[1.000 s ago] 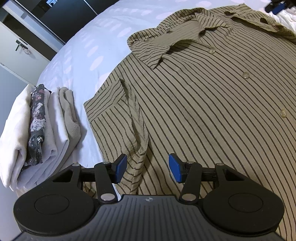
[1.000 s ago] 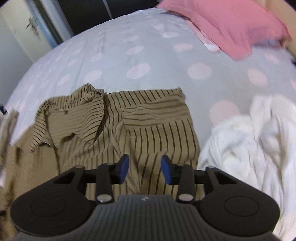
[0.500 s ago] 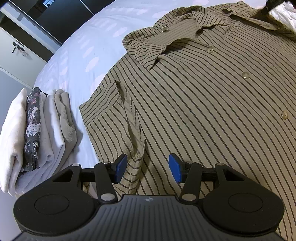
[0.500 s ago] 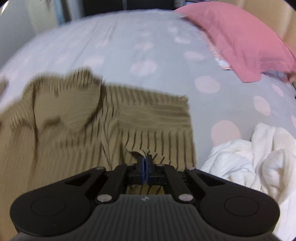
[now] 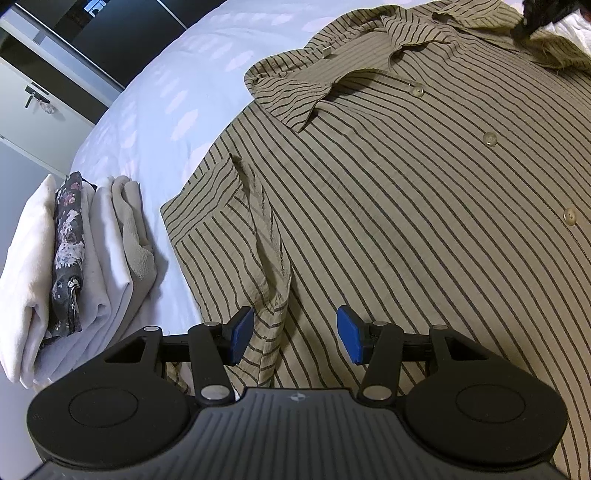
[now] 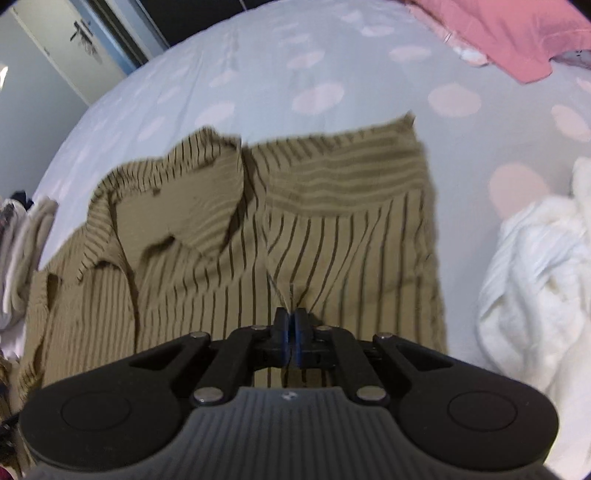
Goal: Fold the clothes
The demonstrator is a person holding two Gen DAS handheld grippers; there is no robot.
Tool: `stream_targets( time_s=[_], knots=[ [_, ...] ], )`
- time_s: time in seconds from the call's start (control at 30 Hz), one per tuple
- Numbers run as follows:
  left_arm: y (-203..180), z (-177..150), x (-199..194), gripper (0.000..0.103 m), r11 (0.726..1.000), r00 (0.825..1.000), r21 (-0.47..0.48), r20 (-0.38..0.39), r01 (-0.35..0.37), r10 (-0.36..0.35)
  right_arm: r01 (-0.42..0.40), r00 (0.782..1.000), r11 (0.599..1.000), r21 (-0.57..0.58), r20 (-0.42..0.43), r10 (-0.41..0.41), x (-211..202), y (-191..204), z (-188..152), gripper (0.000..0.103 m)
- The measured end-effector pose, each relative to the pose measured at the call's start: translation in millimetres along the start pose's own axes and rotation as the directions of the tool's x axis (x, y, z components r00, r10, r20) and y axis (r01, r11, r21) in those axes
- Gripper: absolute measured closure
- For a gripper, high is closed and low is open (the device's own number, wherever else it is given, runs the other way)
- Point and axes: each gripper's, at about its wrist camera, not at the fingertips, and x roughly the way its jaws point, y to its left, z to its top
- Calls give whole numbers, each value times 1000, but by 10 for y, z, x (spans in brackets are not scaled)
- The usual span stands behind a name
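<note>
An olive shirt with dark stripes (image 5: 406,221) lies spread front-up and buttoned on the bed. My left gripper (image 5: 294,334) hovers open over its left side. A rumpled fold of the short sleeve (image 5: 266,258) runs between the blue pads, against the left one. In the right wrist view the shirt (image 6: 332,240) shows its other sleeve and collar. My right gripper (image 6: 291,325) pinches a small ridge of the striped cloth near that sleeve; its jaws are opening slightly, with the cloth still between the pads. It appears as a dark shape (image 5: 535,18) in the left wrist view.
A stack of folded clothes (image 5: 74,258) sits at the bed's left edge, also visible as a stack (image 6: 18,251) in the right view. A crumpled white garment (image 6: 535,277) lies right of the shirt. A pink cloth (image 6: 517,33) lies at the far right. The spotted sheet (image 6: 295,55) stretches beyond.
My right gripper went from open above the shirt to shut on a pinch of its cloth and sank lower. The left gripper kept still and open.
</note>
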Motion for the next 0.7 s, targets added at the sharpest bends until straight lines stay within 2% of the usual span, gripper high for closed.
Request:
stream_targets(
  time_s=[0.13,0.17,0.2,0.27,0.43,0.57,0.7],
  knots=[
    [-9,21,-8,55,1000,1000,-1,4,3,-3,12,1000,1000,2,-20,-12,87,2,-67,88],
    [-9,26,-11,55,1000,1000,-2,5,4,-4,4,1000,1000,14,-19,-4,50,-6,-52,83],
    [-5,28,-19,55,1000,1000,-5,7,4,-4,-8,1000,1000,25,-7,8,-13,-15,-27,73],
    [1,30,-37,55,1000,1000,-11,11,5,-5,-13,999,1000,24,42,12,-170,-21,43,64],
    [27,15,-19,52,1000,1000,-19,10,3,-3,49,989,997,54,138,-56,-432,-173,240,64],
    [62,-4,65,52,1000,1000,-27,-8,-3,3,121,981,991,59,145,-128,-379,-359,428,64],
    [101,-18,157,52,999,1000,-43,-31,-3,2,141,978,987,73,144,-150,-200,-529,642,61]
  ],
)
